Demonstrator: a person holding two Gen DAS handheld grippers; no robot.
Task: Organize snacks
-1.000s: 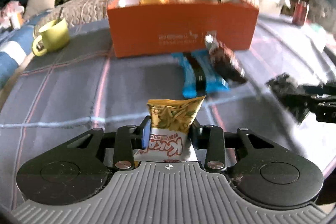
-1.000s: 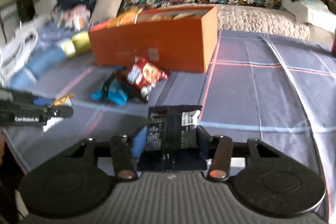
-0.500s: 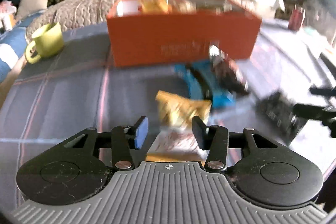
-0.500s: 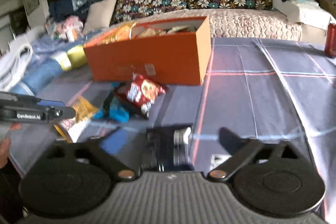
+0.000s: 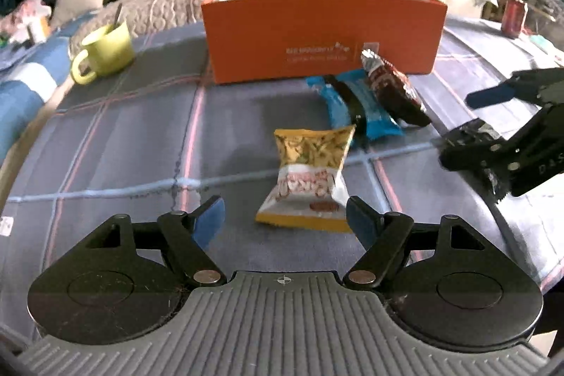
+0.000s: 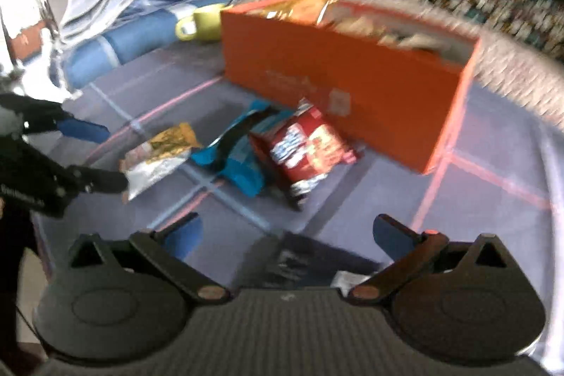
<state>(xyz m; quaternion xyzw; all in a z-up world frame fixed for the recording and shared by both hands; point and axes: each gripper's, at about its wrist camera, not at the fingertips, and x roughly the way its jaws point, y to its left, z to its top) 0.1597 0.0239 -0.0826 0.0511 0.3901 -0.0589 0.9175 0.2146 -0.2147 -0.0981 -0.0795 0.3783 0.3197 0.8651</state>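
— Both packets dropped: yellow snack packet lies on the plaid table as left gripper jaws keep opening.

— Right gripper spread wide above black packet, near orange box.

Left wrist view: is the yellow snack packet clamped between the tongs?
No. The yellow snack packet lies on the cloth ahead of the opening left tongs, untouched.

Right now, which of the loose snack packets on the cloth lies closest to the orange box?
The red packet: its top end leans against the orange box. The blue packets, the yellow-and-white packet and the black packet lie farther out.
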